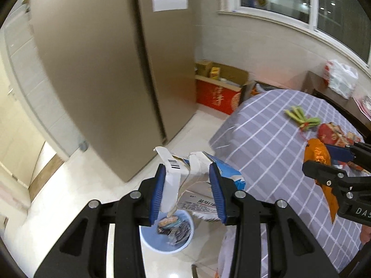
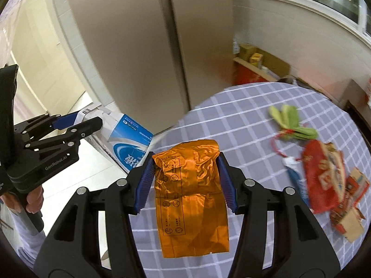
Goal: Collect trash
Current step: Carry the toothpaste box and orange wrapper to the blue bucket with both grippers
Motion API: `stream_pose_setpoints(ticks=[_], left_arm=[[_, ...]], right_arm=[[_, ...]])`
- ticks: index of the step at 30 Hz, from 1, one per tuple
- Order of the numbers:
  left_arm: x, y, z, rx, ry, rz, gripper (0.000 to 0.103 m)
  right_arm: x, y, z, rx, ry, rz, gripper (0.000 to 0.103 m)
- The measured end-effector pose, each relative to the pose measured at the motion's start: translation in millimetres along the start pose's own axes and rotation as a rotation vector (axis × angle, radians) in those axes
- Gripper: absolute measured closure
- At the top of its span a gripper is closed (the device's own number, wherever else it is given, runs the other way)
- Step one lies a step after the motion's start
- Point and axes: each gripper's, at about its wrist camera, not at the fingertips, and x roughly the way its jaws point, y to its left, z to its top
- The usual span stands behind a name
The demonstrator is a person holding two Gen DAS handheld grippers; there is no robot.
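right wrist, tongs (image 2: pixel 186 180) pinching crinkled glossy orange wrapper (image 2: pixel 190 194)

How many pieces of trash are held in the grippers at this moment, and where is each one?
2. The blue-and-white carton is clamped in the left gripper above the blue bin. The orange wrapper is clamped in the right gripper over the checked tablecloth.

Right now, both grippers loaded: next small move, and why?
Probably open the left gripper: it grips the torn blue-and-white carton roughly over the blue bin, which already holds wrappers. The right gripper, gripping the orange wrapper, is over the tablecloth.
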Motion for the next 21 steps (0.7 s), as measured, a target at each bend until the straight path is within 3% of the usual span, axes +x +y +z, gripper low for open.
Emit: stream_pose_setpoints(ticks=[8,17,20,21], left_arm=[[-1,52,-28,-0.065,0.044,0.089,0.065],[20,96,-53,-0.128,0.120,0.126,0.064],[30,102,-57,-0.117,0.132,0.136,0.059],[35,104,-59,-0.120,0.147,0.152,0.046]], right_arm=[[35,54,3,-0.062,0.055,0.064,0.051],[74,97,6,-0.106,0.130,0.108,0.051],[84,109,5,-0.114,0.151,0.111,0.051],[88,112,5,-0.117,0.159,0.111,0.051]])
